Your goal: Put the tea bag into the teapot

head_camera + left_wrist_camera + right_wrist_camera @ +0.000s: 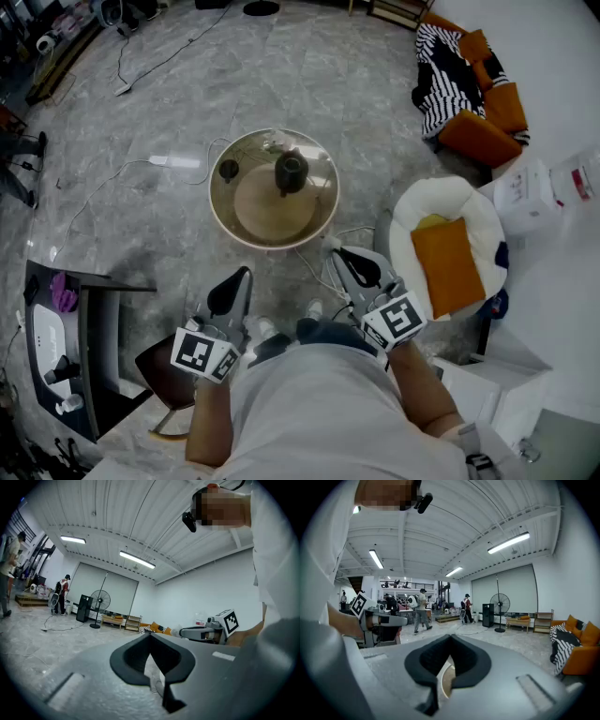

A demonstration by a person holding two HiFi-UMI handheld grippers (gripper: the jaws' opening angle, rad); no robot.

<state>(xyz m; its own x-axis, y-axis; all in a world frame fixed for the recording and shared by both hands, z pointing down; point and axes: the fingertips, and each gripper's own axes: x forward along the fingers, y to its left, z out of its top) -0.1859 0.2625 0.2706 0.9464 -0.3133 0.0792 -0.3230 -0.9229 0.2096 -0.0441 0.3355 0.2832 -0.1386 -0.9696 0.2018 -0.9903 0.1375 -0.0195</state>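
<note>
The left gripper (239,279) and right gripper (345,261) hang near the teapot (291,173), which stands on a round surface (221,212). Both jaws are pressed together and empty, apparently ready to start. No tea bag can be made out.

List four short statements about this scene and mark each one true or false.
1. The dark teapot stands on the round tan table. True.
2. The right gripper holds a tea bag. False: its jaws are shut on nothing.
3. The left gripper hangs over the teapot. False: it is near the person's body, short of the table.
4. An orange cushion lies on the round white seat. True.
</note>
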